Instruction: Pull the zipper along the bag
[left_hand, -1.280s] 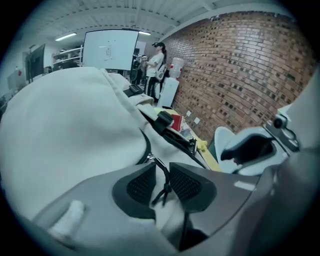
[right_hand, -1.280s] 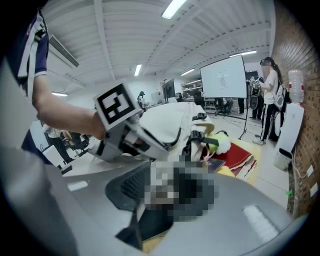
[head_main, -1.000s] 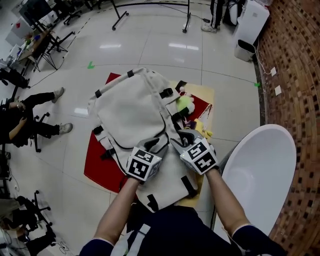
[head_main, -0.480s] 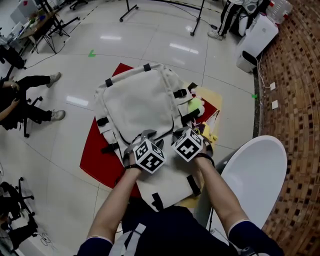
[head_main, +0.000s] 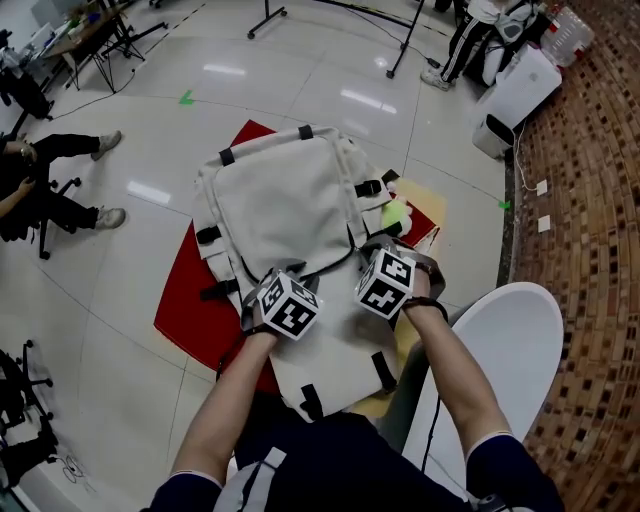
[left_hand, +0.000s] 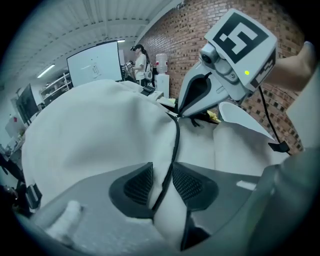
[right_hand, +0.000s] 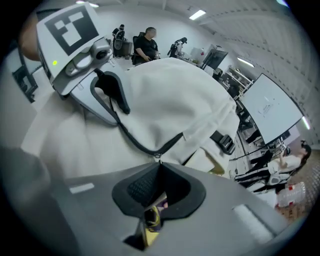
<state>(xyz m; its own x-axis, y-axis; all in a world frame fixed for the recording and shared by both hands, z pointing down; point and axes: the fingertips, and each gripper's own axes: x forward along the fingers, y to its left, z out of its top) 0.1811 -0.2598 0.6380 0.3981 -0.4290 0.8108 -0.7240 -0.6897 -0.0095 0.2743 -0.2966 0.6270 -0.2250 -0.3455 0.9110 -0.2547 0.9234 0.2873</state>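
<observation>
Floor (head_main: 300, 80): pale glossy tiles that fill the head view.
Brick wall (head_main: 590, 200): runs down the 3 o'clock edge.
Red mat (head_main: 190, 310): lies flat on the floor and shows most at 8 o'clock of the bag.
Backpack (head_main: 290, 205): cream-white, lying flat on the red mat at the centre of the head view, with its near end under both grippers.
White oval surface (head_main: 510, 350): at 4 o'clock, just beside the right forearm.
Seated person (head_main: 40, 190): at 9 o'clock, well apart from the mat.
White box unit (head_main: 515, 95): at 1 o'clock, near the wall.
Left hand-held gripper (left_hand: 162, 181): its jaws have just been closing and now pinch a raised fold of the backpack, fairly wide. The dark zipper track (left_hand: 175, 145) runs between the pads.
Right hand-held gripper (right_hand: 159, 172): its jaws have just been closing and are nearly together, nipping the zipper pull (right_hand: 158, 160) at their tips. It sits at 1 o'clock in the left gripper view, on the track.
Yellow-green toy (head_main: 397, 213): at the backpack's 3 o'clock edge, partly covered.
Strap buckle (right_hand: 222, 141): black, at 2 o'clock beyond the pull, lying across the bag's side.
In the way: in the head view the marker cubes cover both sets of tips.
</observation>
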